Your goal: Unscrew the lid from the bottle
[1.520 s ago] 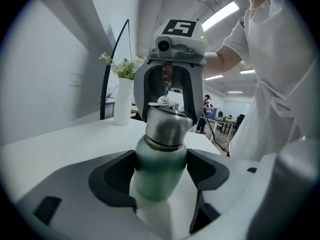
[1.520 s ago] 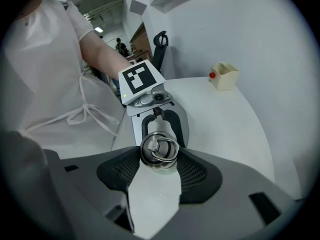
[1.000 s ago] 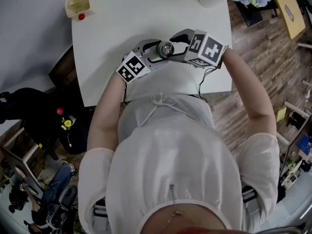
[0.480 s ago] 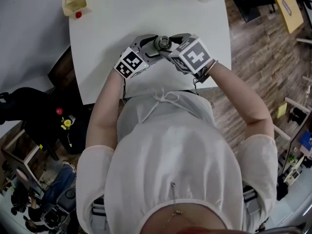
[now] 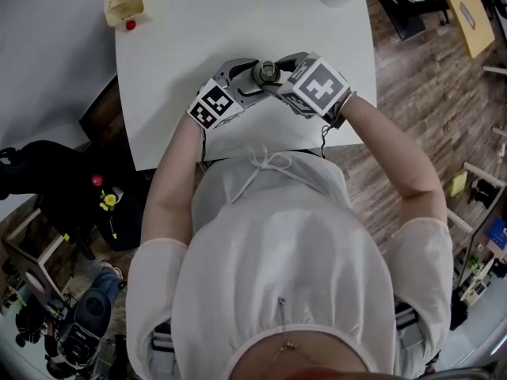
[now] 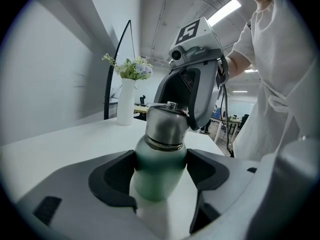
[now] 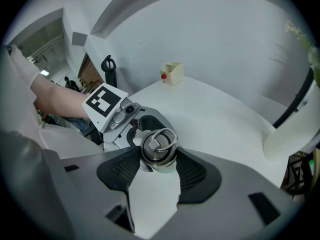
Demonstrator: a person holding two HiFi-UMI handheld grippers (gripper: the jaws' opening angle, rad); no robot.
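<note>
While the bottle (image 6: 158, 186) stands upright between my two grippers, near the front edge of the white table (image 5: 238, 22), its steel lid (image 7: 159, 146) is still on the neck, a wire ring (image 7: 162, 138) lying flat on top. The body is green at the shoulder and fades to white lower down; I cannot see its base past my own jaws.

My left gripper (image 6: 160, 171) is clamped on the green body just under the lid, one dark pad pressed to each side. My right gripper (image 7: 159, 159) comes in steeply from above on the other side. Its jaws have just been closing, and the lid sits between them with a pad against each flank, so I read it as gripped. From the head view the two grippers meet over the bottle, with their marker cubes turned up toward me.

Farther out, a small yellow box (image 5: 127, 5) sits at the far left corner of the table, a red ball (image 5: 131, 25) just beside it. A white vase (image 6: 125, 103) of pale flowers (image 6: 131, 69) stands at the far right corner, well apart from the bottle. Wooden floor (image 5: 428, 93) shows beyond the right edge of the table.
</note>
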